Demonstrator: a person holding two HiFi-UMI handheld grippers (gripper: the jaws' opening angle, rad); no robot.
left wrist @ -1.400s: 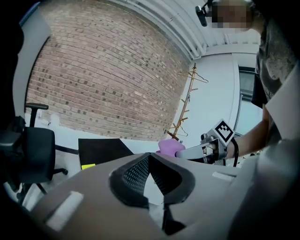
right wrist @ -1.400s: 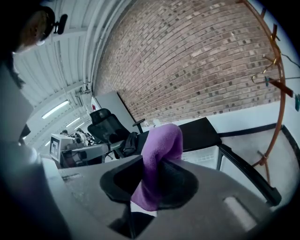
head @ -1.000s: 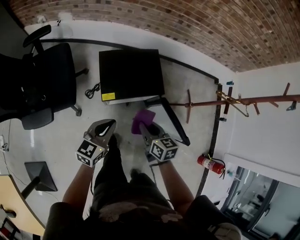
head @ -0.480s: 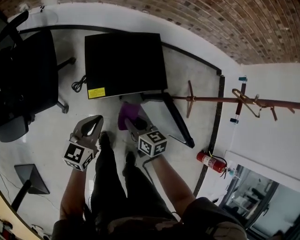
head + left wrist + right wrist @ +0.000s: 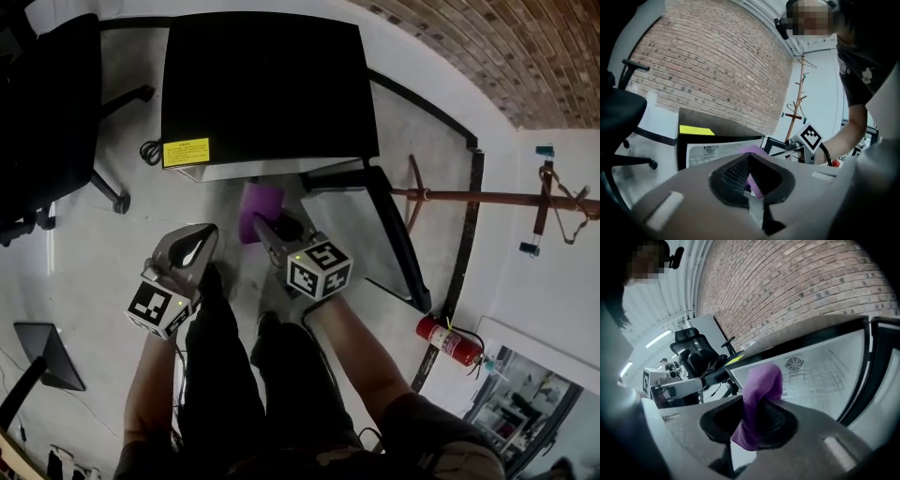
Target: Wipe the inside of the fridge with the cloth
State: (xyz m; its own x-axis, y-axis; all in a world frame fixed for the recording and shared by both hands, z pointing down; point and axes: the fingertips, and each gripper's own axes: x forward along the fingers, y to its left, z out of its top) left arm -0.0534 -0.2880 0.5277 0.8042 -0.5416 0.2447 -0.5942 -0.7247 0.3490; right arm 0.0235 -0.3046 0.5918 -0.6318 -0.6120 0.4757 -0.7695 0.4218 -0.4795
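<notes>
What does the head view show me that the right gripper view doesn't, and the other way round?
Only the head view: the fire extinguisher, the coat rack and the person's legs. Only the right gripper view: the fan grille on the white wall inside the fridge. Both: the purple cloth clamped in the right tool, the open fridge, the office chair and the left tool.

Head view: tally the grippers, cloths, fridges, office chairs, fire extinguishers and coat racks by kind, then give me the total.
Grippers: 2 (left gripper, right gripper)
Cloth: 1
Fridge: 1
Office chair: 1
Fire extinguisher: 1
Coat rack: 1
Total: 7
</notes>
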